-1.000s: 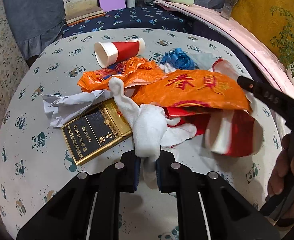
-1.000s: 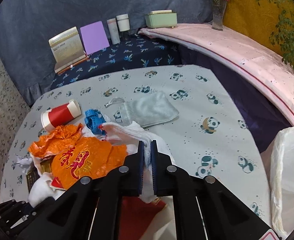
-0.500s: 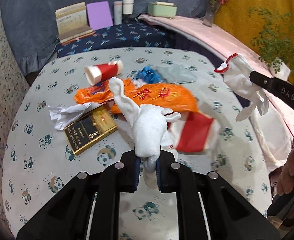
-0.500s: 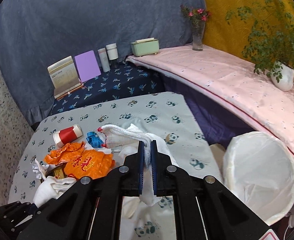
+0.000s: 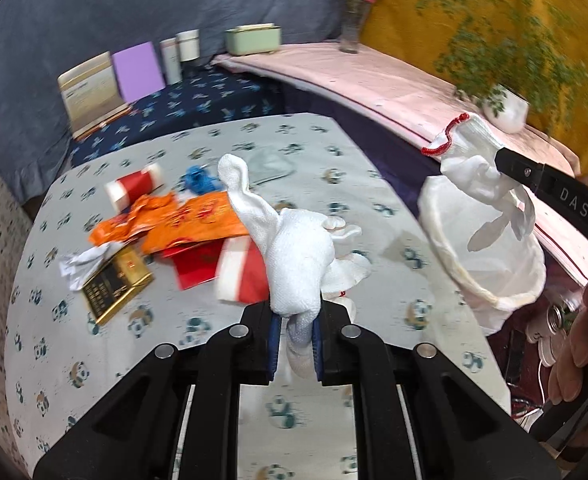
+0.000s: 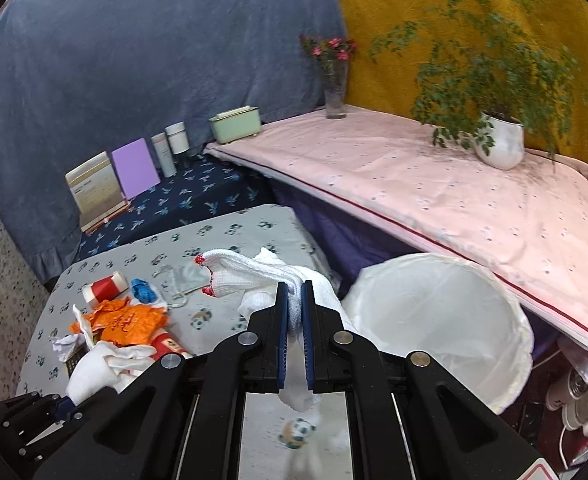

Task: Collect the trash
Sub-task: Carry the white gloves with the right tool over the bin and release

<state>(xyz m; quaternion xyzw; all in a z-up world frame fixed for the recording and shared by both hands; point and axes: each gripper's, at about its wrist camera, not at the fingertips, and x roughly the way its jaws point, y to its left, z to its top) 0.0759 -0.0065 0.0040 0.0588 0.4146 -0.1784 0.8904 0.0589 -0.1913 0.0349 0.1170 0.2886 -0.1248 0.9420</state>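
Observation:
My left gripper [image 5: 296,330] is shut on a white glove [image 5: 298,256] and holds it above the panda-print table [image 5: 198,344]. My right gripper [image 6: 293,312] is shut on a second white glove with a red cuff [image 6: 254,272]. In the left wrist view that glove [image 5: 474,176] hangs over the white-lined trash bin [image 5: 490,276] at the table's right edge. The bin [image 6: 446,320] lies just right of my right gripper. Trash on the table: an orange wrapper [image 5: 190,224], a red paper cup [image 5: 134,188], a black and gold box [image 5: 114,284], red packets [image 5: 198,264], crumpled paper [image 5: 82,264].
A blue scrap [image 5: 198,178] and a grey pouch [image 5: 270,164] lie at the table's far side. Books, bottles and a green box [image 6: 236,124] stand on the dark shelf behind. A vase [image 6: 334,88] and a potted plant [image 6: 498,140] sit on the pink ledge.
Both grippers have lifted and pulled back with their gloves. The right gripper has carried its glove to the right, over the trash bin. The left glove has come off the trash pile.

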